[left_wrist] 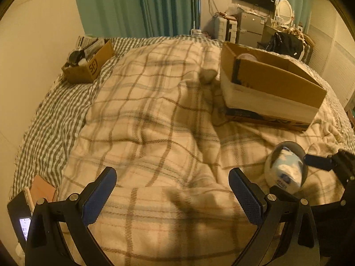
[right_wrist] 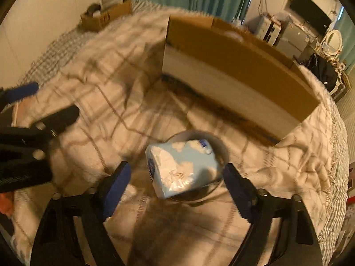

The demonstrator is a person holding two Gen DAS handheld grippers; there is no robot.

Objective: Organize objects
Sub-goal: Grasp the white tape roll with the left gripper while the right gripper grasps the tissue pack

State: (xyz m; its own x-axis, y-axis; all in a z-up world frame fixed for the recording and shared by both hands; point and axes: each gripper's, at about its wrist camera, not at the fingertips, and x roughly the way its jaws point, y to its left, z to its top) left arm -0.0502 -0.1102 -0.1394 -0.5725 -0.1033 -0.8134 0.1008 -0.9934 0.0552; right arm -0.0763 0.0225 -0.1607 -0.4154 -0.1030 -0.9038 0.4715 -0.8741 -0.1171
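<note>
A plaid blanket (left_wrist: 155,115) is spread beneath both sets of fingers. Beyond the right gripper (right_wrist: 175,184), a long cardboard box (right_wrist: 239,66) stands open-topped. Just ahead of its wide-spread, empty fingers a metal bowl (right_wrist: 218,150) holding a tissue pack (right_wrist: 184,166) is seen. The left gripper (left_wrist: 173,197) is likewise held wide open, empty, with the bowl off to its right. A grasp appears in hand; the fingers would next need closing on the bowl's rim.
</note>
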